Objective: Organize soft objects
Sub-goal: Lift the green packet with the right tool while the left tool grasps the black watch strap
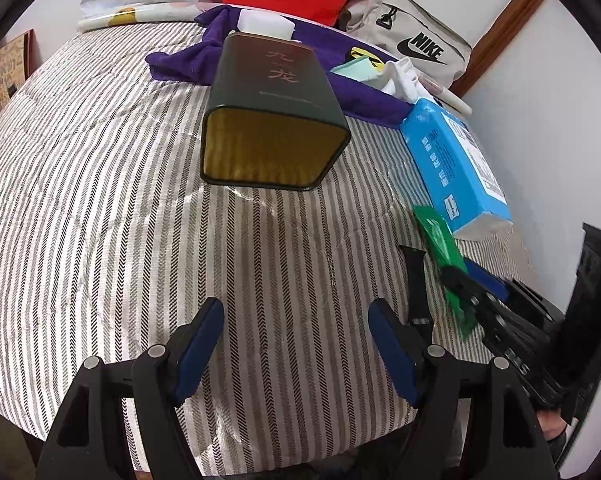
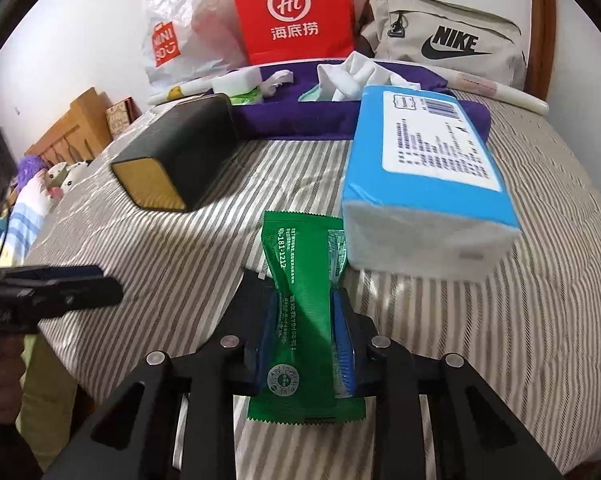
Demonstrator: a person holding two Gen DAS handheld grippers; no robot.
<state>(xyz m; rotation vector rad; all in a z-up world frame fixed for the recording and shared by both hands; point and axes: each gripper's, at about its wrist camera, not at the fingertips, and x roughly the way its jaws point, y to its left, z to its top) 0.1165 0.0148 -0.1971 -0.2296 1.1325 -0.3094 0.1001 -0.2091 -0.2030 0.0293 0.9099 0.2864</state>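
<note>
My right gripper is shut on a green wet-wipe packet, held just above the striped bed; the packet also shows in the left wrist view at the right. A blue tissue pack lies just beyond it, also seen in the left wrist view. My left gripper is open and empty over the bedspread, short of a dark tin box lying on its side with its gold base toward me. A purple cloth at the back holds white socks and a white sponge.
A red paper bag, a white plastic bag and a beige Nike bag stand against the wall at the back. A white pen lies by the Nike bag. Stuffed toys lie beyond the bed's left edge.
</note>
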